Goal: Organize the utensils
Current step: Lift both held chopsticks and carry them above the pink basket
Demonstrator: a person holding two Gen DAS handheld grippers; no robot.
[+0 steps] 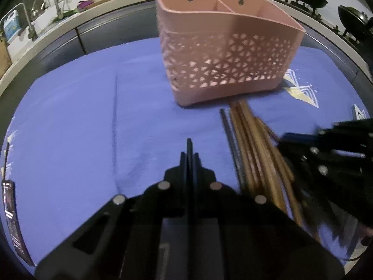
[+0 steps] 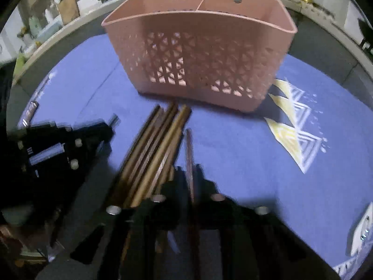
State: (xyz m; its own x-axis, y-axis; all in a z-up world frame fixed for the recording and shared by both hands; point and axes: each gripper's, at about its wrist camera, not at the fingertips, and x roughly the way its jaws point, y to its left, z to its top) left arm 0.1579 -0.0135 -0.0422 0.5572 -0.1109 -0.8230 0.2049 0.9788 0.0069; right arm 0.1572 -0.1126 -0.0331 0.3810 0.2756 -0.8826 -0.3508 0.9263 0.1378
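Left wrist view: my left gripper (image 1: 189,149) is pinched fully shut w/ nothing between the jaws, hanging over bare blue cloth (image 1: 81,116). The chopsticks (image 1: 256,154) lie in a loose bundle just right of it, tips pointing at the pink basket (image 1: 223,56), which stands upright further back on the cloth. Basket has two compartments split by a divider; both look empty from here. My right gripper (image 1: 326,154) sits at the far side of the bundle, blurred.

Right wrist view: my right gripper (image 2: 191,170) is clamped on one dark reddish chopstick (image 2: 188,144), separate from the bundle, which lies just to its left. The stick runs out between the pads toward the basket; its tip is near the basket's base but not touching.

Procedure, as I judge it:
1. Keep the clamp firm; the stick is thin and can pivot.
2. Lift before travelling fwd, so the tip clears the rim (image 2: 200,14).
3. Tilt the stick upright, pick one compartment, lower inside, then release.
4. Left gripper: keep clear of the bundle, or steady the basket if it rocks.
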